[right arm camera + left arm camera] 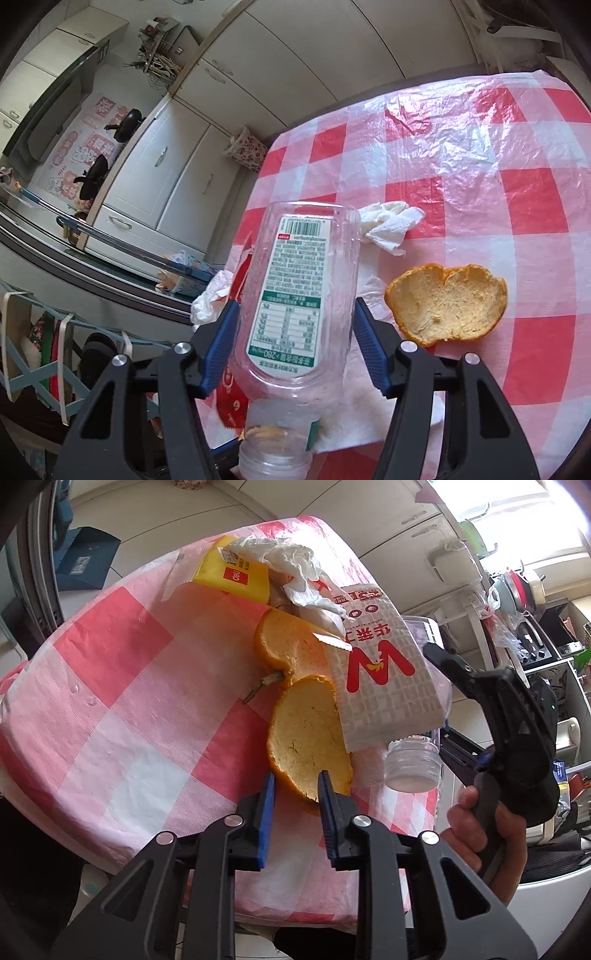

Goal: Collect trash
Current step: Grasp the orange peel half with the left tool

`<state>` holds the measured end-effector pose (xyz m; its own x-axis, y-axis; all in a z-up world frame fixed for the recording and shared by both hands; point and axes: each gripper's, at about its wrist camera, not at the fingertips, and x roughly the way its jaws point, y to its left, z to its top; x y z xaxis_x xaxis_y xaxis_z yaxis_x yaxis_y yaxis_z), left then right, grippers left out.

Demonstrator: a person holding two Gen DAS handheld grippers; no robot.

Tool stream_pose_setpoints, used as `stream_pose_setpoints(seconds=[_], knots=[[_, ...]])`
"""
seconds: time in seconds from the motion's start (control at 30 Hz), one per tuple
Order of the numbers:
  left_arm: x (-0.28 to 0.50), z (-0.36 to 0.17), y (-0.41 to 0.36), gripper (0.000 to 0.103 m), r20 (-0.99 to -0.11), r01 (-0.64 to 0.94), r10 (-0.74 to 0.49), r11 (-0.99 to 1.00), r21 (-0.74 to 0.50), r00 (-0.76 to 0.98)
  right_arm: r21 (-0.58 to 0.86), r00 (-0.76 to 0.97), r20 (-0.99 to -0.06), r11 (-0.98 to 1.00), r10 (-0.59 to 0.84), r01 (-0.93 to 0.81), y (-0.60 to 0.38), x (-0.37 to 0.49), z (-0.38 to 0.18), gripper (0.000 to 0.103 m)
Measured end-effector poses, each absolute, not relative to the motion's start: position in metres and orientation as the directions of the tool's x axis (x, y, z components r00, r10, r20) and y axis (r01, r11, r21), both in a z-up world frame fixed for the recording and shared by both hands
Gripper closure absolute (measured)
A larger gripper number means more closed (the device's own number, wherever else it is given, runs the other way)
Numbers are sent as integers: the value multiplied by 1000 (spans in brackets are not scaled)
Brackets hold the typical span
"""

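Note:
Trash lies on a pink-checked tablecloth (122,686). My left gripper (295,794) is open, its blue pads either side of the near edge of an orange peel (306,738). A second peel (284,642) lies behind it. A white paper bag with a red W (376,664), crumpled tissue (295,565) and a yellow pack (229,572) lie beyond. My right gripper (295,332) is shut on a clear empty plastic bottle (299,280), cap end toward the camera. The bottle cap (413,764) and right gripper (461,709) show in the left view. A peel (447,306) and tissue (391,225) lie beside the bottle.
White kitchen cabinets (184,166) and a stove with black pans (96,173) stand left of the table. A cluttered shelf unit (535,635) stands right of the table. The table edge (258,912) is close below my left gripper.

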<state>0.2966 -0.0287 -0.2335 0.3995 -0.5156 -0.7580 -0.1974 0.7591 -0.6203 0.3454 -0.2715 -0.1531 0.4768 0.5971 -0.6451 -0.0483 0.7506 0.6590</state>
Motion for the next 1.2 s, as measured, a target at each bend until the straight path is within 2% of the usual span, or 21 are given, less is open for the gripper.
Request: stream_pose_setpoints(seconds=[0.13,0.4,0.57,0.73,0.87,1.2], knots=[[296,-225,-32,90,-758,-171,-500,776,-607,420,699,495,-603,714,625,-51,-290,336,-145,46],[290,-204,-26,93,-781,-117,-460,827,-550,422,734,520,-551,676,653,-70,-324,307,-129,47],[292,-211,-24,93,-823,-109,-435,858,-502,366,708,503,-583,703,638,-70,-352,282,-127,48],[290,-228,-30,91,-843,-117,-434,864,-489,317,667,435,-669,745,603,-8,-370,272,-154,48],[290,-228,-37,81,-846,-104,-419,875,-474,331,725,435,-635,687,638,51,-384,274,-167,48],[289,-226,-47,80,-845,-75,-399,889,-451,356,750,467,-621,650,629,122,-375,298,-179,48]])
